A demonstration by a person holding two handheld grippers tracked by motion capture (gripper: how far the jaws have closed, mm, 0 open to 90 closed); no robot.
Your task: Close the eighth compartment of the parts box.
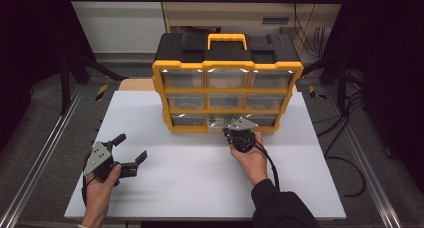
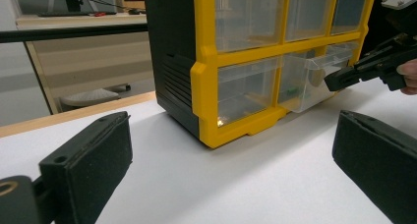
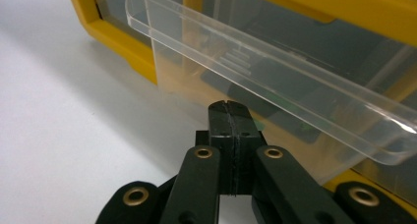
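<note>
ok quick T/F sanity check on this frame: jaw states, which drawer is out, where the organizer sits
1. The right gripper has its jaws shut. True.
2. The left gripper is clamped on a drawer. False: its jaws are open and it is apart from the organizer, over the white board.
3. The bottom-middle drawer is pulled partway out. True.
4. The organizer's handle is red. False: it is yellow.
5. The right gripper points at the top row. False: it is at the bottom row, by the open drawer.

Yellow-and-black organizer point(image 1: 227, 83) with clear drawers point(image 2: 314, 81) on a white table point(image 1: 200, 178).
</note>
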